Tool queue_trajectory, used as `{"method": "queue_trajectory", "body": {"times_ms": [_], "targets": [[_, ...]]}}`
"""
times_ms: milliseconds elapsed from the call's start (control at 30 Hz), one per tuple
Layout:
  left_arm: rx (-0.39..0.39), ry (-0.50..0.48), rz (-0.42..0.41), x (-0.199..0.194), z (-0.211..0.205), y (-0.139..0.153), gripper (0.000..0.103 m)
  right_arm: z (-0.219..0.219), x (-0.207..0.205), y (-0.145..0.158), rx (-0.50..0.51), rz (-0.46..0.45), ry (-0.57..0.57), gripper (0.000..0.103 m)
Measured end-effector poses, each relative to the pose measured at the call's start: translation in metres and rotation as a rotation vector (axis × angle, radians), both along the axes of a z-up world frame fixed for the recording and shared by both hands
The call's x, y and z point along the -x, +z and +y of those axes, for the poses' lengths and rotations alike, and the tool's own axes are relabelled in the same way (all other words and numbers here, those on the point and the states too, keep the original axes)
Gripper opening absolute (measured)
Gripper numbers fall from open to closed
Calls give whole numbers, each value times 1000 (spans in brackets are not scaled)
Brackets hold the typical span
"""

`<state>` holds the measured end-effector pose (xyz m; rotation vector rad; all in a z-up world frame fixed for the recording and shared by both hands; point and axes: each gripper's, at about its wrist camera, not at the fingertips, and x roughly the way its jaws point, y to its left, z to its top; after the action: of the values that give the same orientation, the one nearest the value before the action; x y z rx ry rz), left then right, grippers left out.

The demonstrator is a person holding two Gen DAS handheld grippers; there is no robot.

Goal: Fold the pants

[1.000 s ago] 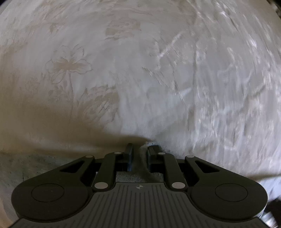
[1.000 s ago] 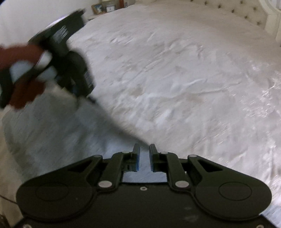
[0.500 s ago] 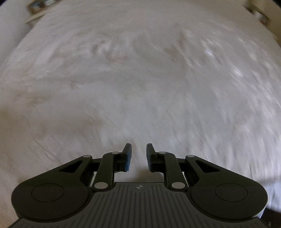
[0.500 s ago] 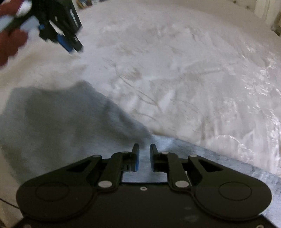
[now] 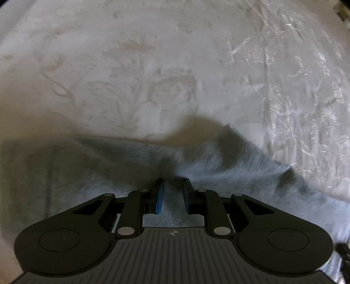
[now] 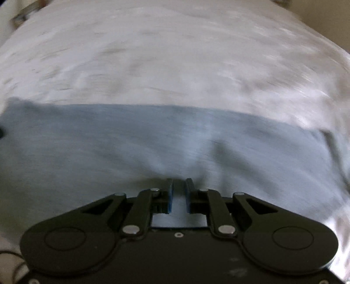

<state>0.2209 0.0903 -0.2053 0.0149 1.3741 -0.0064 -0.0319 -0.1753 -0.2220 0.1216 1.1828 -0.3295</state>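
Note:
The grey-blue pants (image 5: 229,166) lie on a white bedspread (image 5: 153,65). In the left wrist view their far edge runs across the middle, with a raised fold at the right. My left gripper (image 5: 173,185) is just above the cloth, its jaws a small gap apart with nothing between them. In the right wrist view the pants (image 6: 153,139) form a flat wide band with a straight far edge. My right gripper (image 6: 179,185) is low over the cloth, its jaws a narrow gap apart; the view is blurred and shows no cloth pinched.
The white bedspread (image 6: 175,54) with a faint flower pattern fills the far part of both views. A nightstand (image 6: 21,15) shows at the far left corner in the right wrist view. Shiny wrinkles run along the bedspread's right side (image 5: 295,87).
Both grippers have come down over the pants. The left one, over bare bedspread half a second ago, is now over the cloth. The pants now lie as a flat band in the right view.

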Motion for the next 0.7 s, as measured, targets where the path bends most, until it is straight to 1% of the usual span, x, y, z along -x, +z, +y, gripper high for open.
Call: {"method": "queue_trajectory", "body": {"times_ms": [67, 100, 167, 233, 333, 433, 500, 600, 633, 700], "targets": [[-22, -33, -31, 8, -9, 13, 19, -18, 19, 8, 1, -22, -73, 14], [-15, -60, -45, 14, -15, 19, 19, -25, 29, 13, -13, -45, -107, 15], [8, -121, -60, 31, -28, 30, 19, -41, 53, 24, -50, -89, -181, 21], [29, -202, -65, 58, -39, 36, 19, -54, 76, 30, -83, -110, -244, 23], [64, -324, -61, 94, -71, 39, 20, -67, 106, 29, -117, -121, -321, 24], [84, -437, -20, 138, -99, 34, 20, -80, 129, 28, -152, -138, -389, 26], [81, -488, 25, 158, -111, 25, 20, -86, 138, 30, -172, -148, -401, 27], [34, -517, 127, 180, -120, 1, 20, -95, 146, 35, -192, -171, -394, 27], [19, -517, 129, 184, -120, -3, 20, -98, 146, 33, -201, -178, -403, 27], [6, -518, 108, 189, -120, -3, 20, -108, 148, 33, -223, -190, -427, 27]]}}
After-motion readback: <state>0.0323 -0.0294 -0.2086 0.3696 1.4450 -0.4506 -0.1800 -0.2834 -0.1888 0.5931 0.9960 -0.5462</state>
